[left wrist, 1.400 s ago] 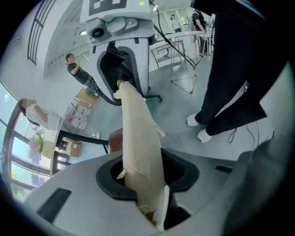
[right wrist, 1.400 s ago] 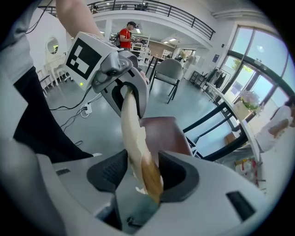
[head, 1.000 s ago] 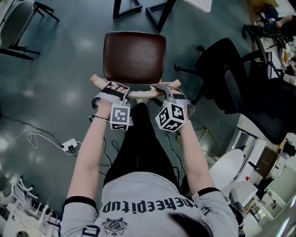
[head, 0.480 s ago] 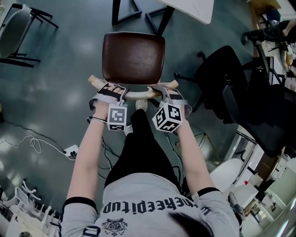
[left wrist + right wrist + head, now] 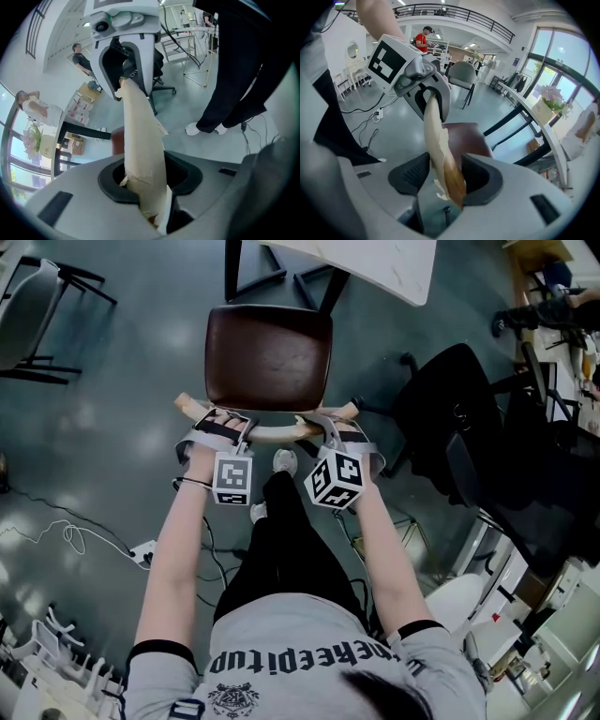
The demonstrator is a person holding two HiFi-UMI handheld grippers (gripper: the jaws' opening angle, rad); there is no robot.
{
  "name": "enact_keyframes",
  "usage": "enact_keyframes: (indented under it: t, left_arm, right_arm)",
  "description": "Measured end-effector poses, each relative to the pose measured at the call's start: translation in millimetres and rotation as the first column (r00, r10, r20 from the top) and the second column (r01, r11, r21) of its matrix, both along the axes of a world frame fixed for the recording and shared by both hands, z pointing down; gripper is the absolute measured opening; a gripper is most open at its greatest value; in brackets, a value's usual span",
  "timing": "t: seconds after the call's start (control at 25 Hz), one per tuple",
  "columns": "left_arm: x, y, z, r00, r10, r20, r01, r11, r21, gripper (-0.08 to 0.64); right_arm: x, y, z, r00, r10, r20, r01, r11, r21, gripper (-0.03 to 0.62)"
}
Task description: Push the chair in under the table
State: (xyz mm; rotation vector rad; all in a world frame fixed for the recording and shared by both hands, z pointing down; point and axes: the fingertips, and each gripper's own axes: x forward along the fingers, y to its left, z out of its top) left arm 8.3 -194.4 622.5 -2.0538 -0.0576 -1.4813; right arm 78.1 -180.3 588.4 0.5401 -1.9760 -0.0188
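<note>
Wooden backrest (image 5: 277, 434) gripped, left claw (image 5: 223, 421), right claw (image 5: 330, 426)

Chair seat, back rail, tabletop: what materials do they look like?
The seat: dark brown leather or vinyl, soft sheen. The back rail: wood wrapped in torn beige tape or paper; glossy brown wood shows through a gap. The tabletop: white, faint grey veining, likely marble or a marble-look laminate.
</note>
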Motion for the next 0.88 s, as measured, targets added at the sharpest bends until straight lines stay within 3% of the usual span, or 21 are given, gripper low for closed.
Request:
enact_keyframes:
  t: [0.88]
  left_arm:
    - [6, -45, 3, 0.999, -0.016, 0.043, 0.017, 1.0, -0.013, 0.14]
  right_arm:
    - [7, -44, 1, 0.999, -0.045, 0.031, 0.044, 0.999, 0.012, 0.213]
